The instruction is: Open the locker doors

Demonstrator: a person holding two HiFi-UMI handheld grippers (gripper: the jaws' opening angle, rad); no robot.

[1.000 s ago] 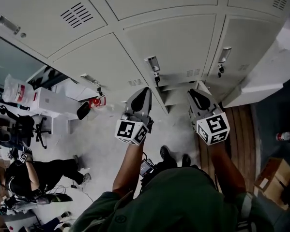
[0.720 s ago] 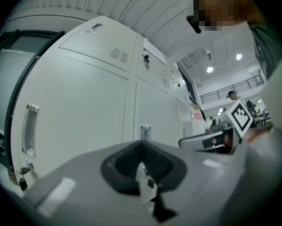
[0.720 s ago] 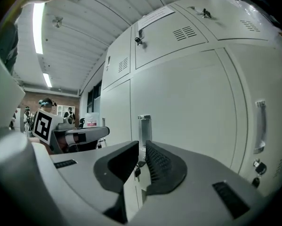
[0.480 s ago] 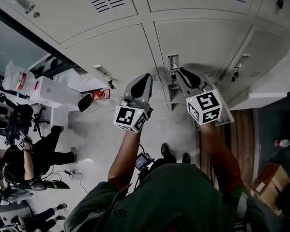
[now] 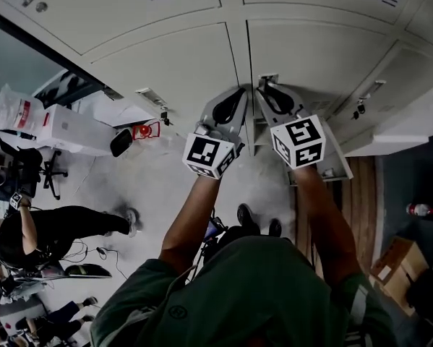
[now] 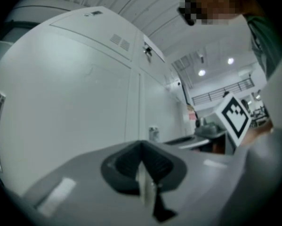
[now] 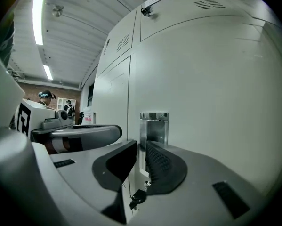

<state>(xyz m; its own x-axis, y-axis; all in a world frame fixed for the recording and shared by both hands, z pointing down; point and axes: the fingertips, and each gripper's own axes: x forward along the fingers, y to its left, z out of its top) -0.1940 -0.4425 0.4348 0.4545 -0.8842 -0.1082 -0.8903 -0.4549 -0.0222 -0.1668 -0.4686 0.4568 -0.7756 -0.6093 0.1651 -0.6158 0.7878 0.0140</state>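
Note:
Grey metal locker doors [image 5: 180, 63] fill the top of the head view. A chrome handle [image 5: 268, 79] sits at the left edge of the middle door [image 5: 310, 56]. My right gripper [image 5: 265, 91] points at it. In the right gripper view the handle [image 7: 153, 125] stands straight ahead of the right gripper [image 7: 141, 150]. Its jaws have just been opening; a narrow gap shows between the pads, with the handle's lower part in line with it and a small key [image 7: 137, 197] hanging below. My left gripper [image 5: 238, 94] is beside it on the left, shut and empty [image 6: 141, 163].
An open locker door [image 5: 411, 125] juts out at the right. A person [image 5: 50, 230] sits on the floor at the left, near a white box [image 5: 71, 129] and a red object [image 5: 144, 130]. A bottle [image 5: 418, 210] and a cardboard box [image 5: 397, 259] lie at the right.
Both grippers have moved up towards the lockers. The right one has swung left from the open lower locker to the chrome handle, and the two grippers now sit close together.

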